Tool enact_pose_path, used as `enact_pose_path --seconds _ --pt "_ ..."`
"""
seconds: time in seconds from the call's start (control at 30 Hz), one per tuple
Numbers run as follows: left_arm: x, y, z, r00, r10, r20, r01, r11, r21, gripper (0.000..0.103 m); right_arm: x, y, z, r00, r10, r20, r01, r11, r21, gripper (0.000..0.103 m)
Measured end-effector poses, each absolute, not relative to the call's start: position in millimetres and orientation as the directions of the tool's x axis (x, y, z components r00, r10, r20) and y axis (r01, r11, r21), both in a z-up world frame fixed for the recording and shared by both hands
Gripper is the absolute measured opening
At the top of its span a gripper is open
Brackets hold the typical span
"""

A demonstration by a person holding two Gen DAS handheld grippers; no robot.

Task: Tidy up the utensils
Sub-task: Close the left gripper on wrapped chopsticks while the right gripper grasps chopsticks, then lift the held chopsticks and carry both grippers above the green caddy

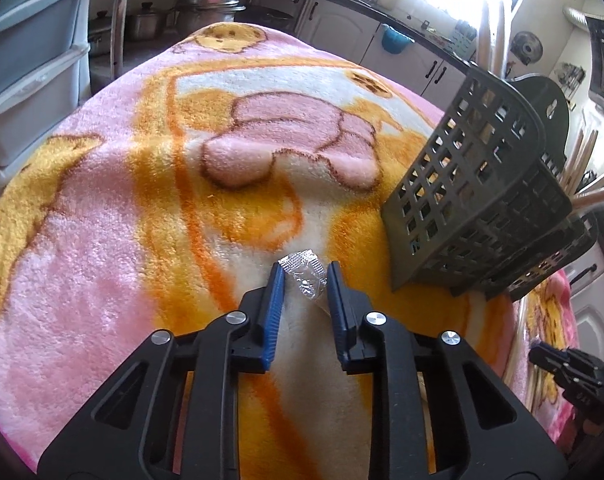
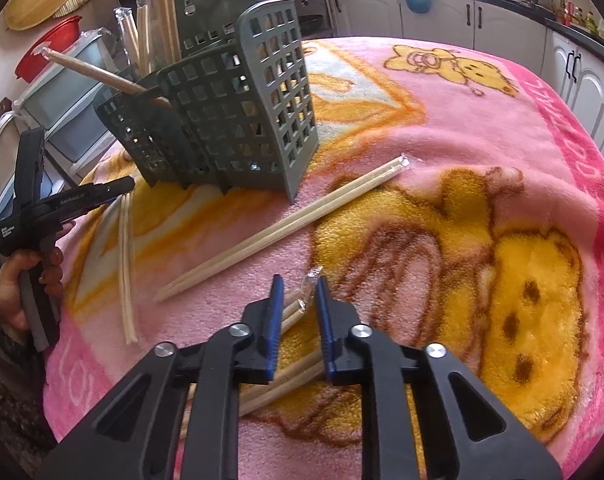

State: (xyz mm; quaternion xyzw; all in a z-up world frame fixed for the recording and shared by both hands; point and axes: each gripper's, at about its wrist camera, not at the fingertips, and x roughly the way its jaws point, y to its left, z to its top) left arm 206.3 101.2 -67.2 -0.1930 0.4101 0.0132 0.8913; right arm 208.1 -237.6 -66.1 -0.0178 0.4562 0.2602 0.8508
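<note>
Kitchen worktop under a pink blanket [image 2: 482,128]: several chopstick pairs already stand in the grey basket [image 2: 237,120], three lie loose, left gripper [image 1: 302,276] pinching one wrapped pair's tip, right gripper [image 2: 297,292] nipping another [image 2: 297,308], third pair [image 2: 285,228] untouched.

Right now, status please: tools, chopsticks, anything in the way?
Left tool shut on one wrapped pair. Right tool shut on another pair. Third pair loose by basket.
</note>
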Motion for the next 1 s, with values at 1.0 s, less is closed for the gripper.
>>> enact_pose_path --seconds 1.0 --pt "139 101 3 0.817 -0.238 -0.526 -0.056 0.874 -0.483 0.001 171 -236 10 0.557 0.594 -0.58 -0.527 0.793 0.307 0.004"
